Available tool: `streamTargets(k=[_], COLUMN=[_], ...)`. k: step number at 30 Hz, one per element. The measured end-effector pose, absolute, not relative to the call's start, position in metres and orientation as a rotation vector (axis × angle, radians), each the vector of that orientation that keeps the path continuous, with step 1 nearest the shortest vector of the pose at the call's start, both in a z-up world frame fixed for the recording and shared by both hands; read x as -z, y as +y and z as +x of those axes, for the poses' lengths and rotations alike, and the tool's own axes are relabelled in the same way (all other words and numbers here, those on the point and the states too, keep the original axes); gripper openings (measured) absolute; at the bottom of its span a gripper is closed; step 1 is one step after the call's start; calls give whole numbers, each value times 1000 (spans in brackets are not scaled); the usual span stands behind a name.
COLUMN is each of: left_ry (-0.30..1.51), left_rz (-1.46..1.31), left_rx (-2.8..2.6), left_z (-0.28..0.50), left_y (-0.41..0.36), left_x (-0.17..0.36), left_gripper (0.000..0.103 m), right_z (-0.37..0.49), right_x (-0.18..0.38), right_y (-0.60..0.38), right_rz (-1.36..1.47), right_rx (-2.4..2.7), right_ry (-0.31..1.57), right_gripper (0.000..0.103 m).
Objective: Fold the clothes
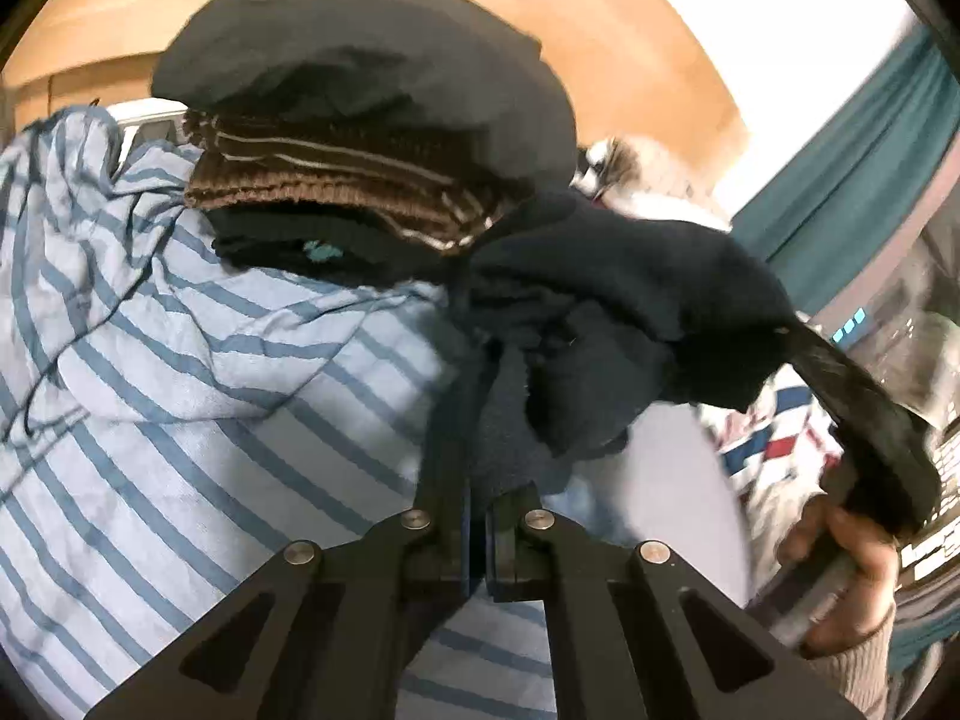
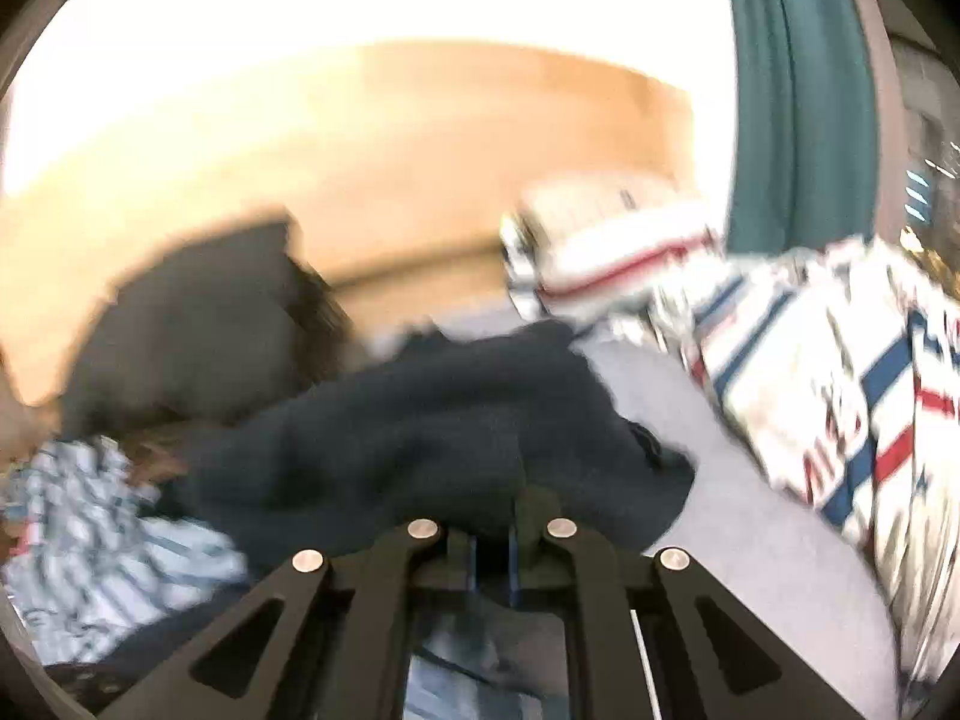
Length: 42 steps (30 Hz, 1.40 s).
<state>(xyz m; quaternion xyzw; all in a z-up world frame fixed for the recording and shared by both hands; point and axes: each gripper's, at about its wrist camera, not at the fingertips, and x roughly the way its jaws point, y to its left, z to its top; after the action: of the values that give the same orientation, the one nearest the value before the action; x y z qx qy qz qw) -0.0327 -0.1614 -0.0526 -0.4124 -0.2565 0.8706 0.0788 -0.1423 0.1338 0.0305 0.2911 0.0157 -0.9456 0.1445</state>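
Observation:
A dark navy garment (image 1: 630,312) hangs stretched between my two grippers above a bed. In the left wrist view my left gripper (image 1: 480,396) is shut on one bunched edge of it, and the cloth hides the fingertips. To the right, a hand (image 1: 852,558) holds my right gripper (image 1: 870,438), which the garment's other end runs to. The right wrist view is blurred. There the navy garment (image 2: 420,432) drapes over my right gripper (image 2: 501,510), whose jaws stand close together on the cloth.
A stack of folded clothes (image 1: 360,120), dark grey on top of a brown striped knit, sits behind on a light blue striped cloth (image 1: 150,330). A white, red and blue quilt (image 2: 840,390), a grey sheet (image 2: 750,510) and a teal curtain (image 2: 792,90) lie right. A wooden panel (image 1: 630,60) stands behind.

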Motion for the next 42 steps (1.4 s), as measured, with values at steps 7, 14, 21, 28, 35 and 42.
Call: streamTargets(k=[7, 14, 21, 28, 35, 42], left_ry=[-801, -918, -1379, -1363, -447, 63], left_rz=[-1178, -1507, -1759, -1371, -1506, -1810], left_rx=[-2689, -2736, -2467, -2555, -2633, -2670], left_z=[22, 70, 101, 94, 13, -27], left_y=[-196, -238, -264, -255, -143, -101], left_x=[31, 83, 149, 82, 65, 150], left_gripper=[2, 2, 56, 81, 81, 58], right_z=[-44, 57, 63, 15, -115, -207], right_x=[-76, 5, 108, 57, 95, 154], right_y=[133, 95, 84, 151, 196, 192], right_rz=[760, 1041, 1394, 1267, 1418, 1588], right_rx=[2480, 1885, 1624, 1965, 2234, 2368], right_ry=[45, 132, 238, -56, -429, -470], right_gripper=[8, 8, 53, 88, 88, 87])
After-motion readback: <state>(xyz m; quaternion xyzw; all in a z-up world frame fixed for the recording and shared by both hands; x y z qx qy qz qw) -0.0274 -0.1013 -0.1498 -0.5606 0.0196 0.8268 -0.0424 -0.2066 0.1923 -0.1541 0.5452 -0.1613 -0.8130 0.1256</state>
